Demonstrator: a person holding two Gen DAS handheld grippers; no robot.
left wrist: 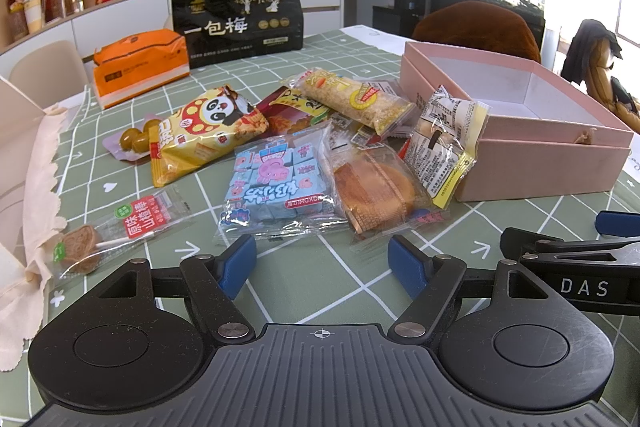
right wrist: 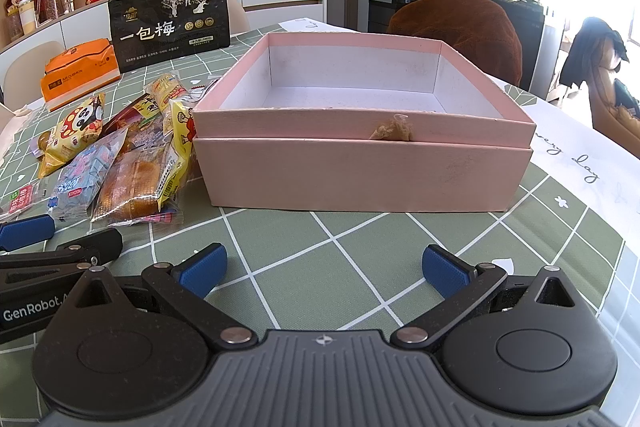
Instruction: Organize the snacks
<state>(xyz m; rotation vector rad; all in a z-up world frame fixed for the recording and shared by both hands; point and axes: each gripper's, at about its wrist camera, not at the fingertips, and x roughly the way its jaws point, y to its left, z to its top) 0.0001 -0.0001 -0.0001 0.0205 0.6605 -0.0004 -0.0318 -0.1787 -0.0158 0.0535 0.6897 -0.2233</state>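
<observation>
Both claws hover low over the green checked surface (right wrist: 320, 239), each spread wide and holding nothing: the left claw (left wrist: 322, 263) faces the heap of snack packets (left wrist: 304, 155), and the right claw (right wrist: 325, 267) faces the empty pink box (right wrist: 360, 163), just right of the heap.

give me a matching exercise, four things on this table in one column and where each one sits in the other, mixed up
Things:
1. pink box
2. black plum bag
3. lollipop
4. orange tissue pack

Places:
a. standing upright at the far edge of the table
b. lying apart from the pile, nearest the left gripper
c. right of the snack pile, open and empty, ahead of the right gripper
d. left of the black bag, far side

Pairs: 1-c, 2-a, 3-b, 4-d
</observation>
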